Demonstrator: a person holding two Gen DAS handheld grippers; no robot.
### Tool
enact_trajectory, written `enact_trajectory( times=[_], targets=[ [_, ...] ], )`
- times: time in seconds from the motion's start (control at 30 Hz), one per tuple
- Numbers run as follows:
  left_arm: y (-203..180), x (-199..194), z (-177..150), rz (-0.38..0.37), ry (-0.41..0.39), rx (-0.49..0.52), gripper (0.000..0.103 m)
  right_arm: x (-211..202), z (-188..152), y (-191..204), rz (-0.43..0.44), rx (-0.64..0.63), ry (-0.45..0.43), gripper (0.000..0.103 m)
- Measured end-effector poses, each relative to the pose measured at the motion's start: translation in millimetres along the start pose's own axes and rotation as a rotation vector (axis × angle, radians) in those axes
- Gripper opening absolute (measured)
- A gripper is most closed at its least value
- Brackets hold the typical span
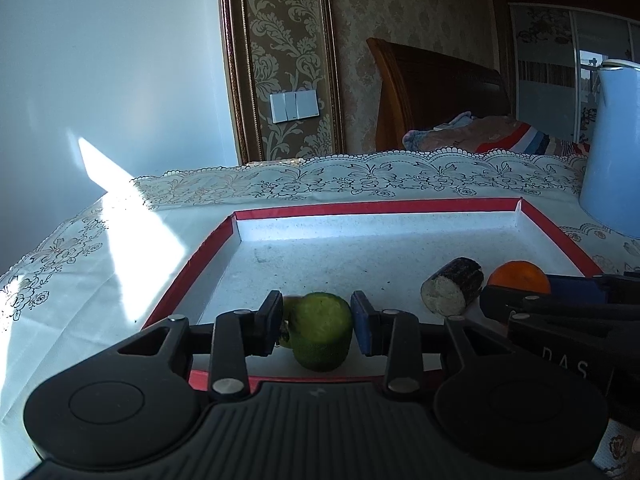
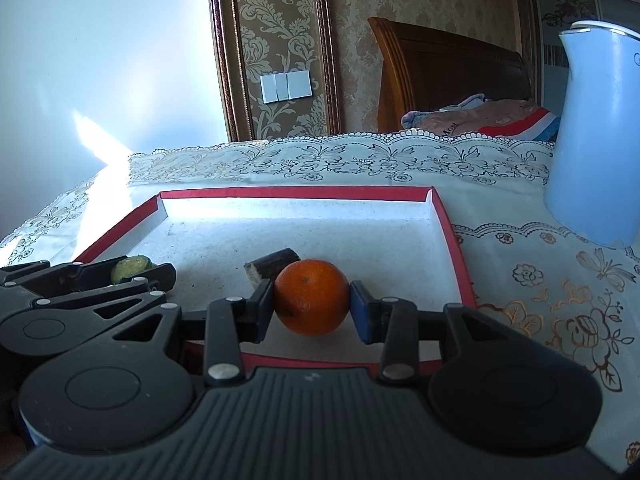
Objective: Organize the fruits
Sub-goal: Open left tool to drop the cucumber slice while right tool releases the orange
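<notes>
A shallow red-rimmed tray with a white floor lies on the table; it also shows in the right wrist view. My left gripper is shut on a green cucumber piece, low over the tray's near left part. My right gripper is shut on an orange, low over the tray's near middle. A short dark sugarcane piece lies on the tray floor between them, just behind the orange in the right wrist view. The right gripper with the orange shows at the left view's right edge.
A light blue kettle stands on the lace tablecloth to the right of the tray. A white wall lies to the left, a wooden headboard with bedding behind the table. Bright sunlight falls across the cloth at the left.
</notes>
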State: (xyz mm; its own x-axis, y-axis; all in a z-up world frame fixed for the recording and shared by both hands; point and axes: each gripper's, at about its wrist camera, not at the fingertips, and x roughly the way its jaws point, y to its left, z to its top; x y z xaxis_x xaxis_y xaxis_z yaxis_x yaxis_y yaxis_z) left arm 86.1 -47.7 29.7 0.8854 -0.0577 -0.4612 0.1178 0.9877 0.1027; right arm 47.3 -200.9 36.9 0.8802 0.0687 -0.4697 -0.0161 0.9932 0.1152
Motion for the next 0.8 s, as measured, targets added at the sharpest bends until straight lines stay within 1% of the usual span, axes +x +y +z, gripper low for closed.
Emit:
enact_trajectory(
  times=[0.03, 0.07, 0.37, 0.5, 0.57, 0.7, 0.77, 0.8],
  targets=[
    [0.2, 1.1, -0.1, -0.004, 0.01, -0.003, 0.052, 0.0, -0.6, 0.9, -0.001, -0.003, 0.001, 0.039],
    [0.8, 1.9, -0.3, 0.0, 0.016, -0.009, 0.055, 0.3, -0.7, 1.0, -0.003, -0.004, 0.0, 0.039],
    [1.8, 2.7, -0.3, -0.001, 0.023, -0.022, 0.058, -0.8, 0.1, -0.9, -0.008, 0.006, -0.01, 0.04],
    [2.8, 3.0, -0.1, -0.001, 0.025, -0.027, 0.06, -3.8, -0.9, -2.8, -0.014, 0.015, -0.025, 0.045],
    [4.4, 2.4, -0.4, -0.006, 0.026, -0.036, 0.06, -6.6, -0.9, -5.0, -0.017, 0.025, -0.04, 0.045],
    [9.8, -3.2, -1.0, -0.019, 0.012, -0.057, 0.06, -19.3, -0.8, -14.1, -0.015, 0.065, -0.097, 0.045],
    [14.1, -8.4, -2.4, -0.023, -0.003, -0.072, 0.061, -24.5, -1.8, -20.2, -0.025, 0.093, -0.12, 0.048],
    [16.1, -11.0, -3.1, -0.022, -0.009, -0.08, 0.063, -26.2, -2.4, -23.3, -0.027, 0.107, -0.128, 0.05]
  ],
)
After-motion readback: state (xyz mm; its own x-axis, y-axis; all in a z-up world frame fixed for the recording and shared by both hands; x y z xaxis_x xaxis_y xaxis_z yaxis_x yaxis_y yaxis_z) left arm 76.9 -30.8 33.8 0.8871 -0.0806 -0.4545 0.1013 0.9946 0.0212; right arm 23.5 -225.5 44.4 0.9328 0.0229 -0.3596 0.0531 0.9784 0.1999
